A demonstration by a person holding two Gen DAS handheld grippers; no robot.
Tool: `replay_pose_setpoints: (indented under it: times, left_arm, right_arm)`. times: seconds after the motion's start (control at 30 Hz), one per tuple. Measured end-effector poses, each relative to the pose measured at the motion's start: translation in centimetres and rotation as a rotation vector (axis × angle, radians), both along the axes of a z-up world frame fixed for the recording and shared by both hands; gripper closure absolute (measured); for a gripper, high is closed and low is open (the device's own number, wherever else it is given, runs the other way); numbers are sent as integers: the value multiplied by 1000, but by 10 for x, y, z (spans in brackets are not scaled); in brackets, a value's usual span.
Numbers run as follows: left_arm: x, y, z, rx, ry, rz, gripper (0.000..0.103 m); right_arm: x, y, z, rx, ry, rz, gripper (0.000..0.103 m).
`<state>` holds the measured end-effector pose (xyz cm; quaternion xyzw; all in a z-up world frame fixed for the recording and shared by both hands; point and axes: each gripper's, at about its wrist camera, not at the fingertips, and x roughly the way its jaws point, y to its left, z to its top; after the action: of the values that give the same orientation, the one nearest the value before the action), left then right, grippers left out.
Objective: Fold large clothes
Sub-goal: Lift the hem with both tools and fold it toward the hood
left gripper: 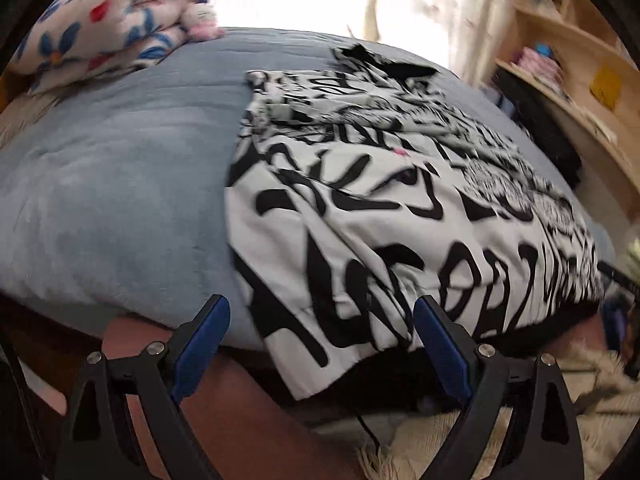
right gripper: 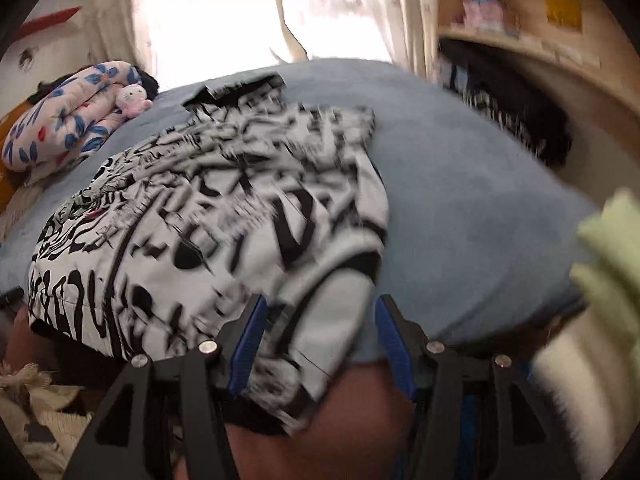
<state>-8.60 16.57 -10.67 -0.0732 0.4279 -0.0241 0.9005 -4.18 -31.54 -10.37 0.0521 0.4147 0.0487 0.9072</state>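
garment: black-and-white graffiti-print shirt (left gripper: 400, 208) lies spread on the bed (left gripper: 112, 184); in the left wrist view it fills 12 to 4 o'clock, hem hanging over the near bed edge at 6.
left gripper (left gripper: 322, 346): fingers wide apart, holding nothing; we see the hanging hem corner between them. Right pad (left gripper: 440, 348) looks just beside or brushing the cloth, can't tell which.
right gripper (right gripper: 320, 344): fingers apart, a bit narrower than the left. A sleeve or hem flap (right gripper: 320, 320) hangs between them; left pad (right gripper: 248, 344) looks to be touching cloth, not clamped.
step (our guess): both lining up on the near edge to pinch and fold; fold not yet started.
risk 1: left could close on one layer only, because the hem droops off the edge, so the fold would go crooked.
risk 2: right flap is loose and blurred; closing early could catch just the tip and it slips out on the lift.
risk 3: either could pinch the blue bedspread with the shirt, since the cloth lies flat on it, and drag the bedding.
risk 4: uneven lift between the two would bunch the print side.
other: floral quilt (left gripper: 100, 28) and plush toy (left gripper: 202, 20) at 10 o'clock, well apart; shelves (left gripper: 580, 60) at 2.
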Motion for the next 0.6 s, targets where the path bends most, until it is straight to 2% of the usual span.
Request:
replay_pose_setpoints:
  times: [0.13,0.17,0.27,0.3,0.33,0.37,0.43,0.47,0.5,0.53,0.6]
  left_arm:
    - [10,-6,-13,-18,67,-31,11]
    - [14,-5,-19,-20,103,-25,11]
    - [16,2,-26,-73,139,-13,11]
    - [17,4,-28,-87,147,-14,11]
    - [19,5,-31,-100,161,-14,11]
    - [20,5,-33,-108,174,-14,11]
    - [21,3,-34,-121,180,-33,35]
    - [20,-1,-31,-104,167,-45,41]
    - [18,-6,-27,-90,149,-63,60]
    - [17,-13,-21,-78,123,-78,70]
    - [17,-20,-3,-75,68,-82,78]
  right_arm:
    - [1,-8,-18,97,54,16,46]
    - [2,-8,-21,108,65,21,46]
    - [2,0,-27,116,85,68,47]
    - [2,7,-28,106,88,103,49]
    - [2,13,-27,91,88,124,60]
    - [2,19,-26,60,85,133,61]
    - [1,30,-17,19,60,169,80]
    - [1,33,-11,10,47,176,80]
    - [1,36,-4,13,26,183,83]
    - [0,35,2,24,11,184,85]
    - [3,34,18,66,-23,179,87]
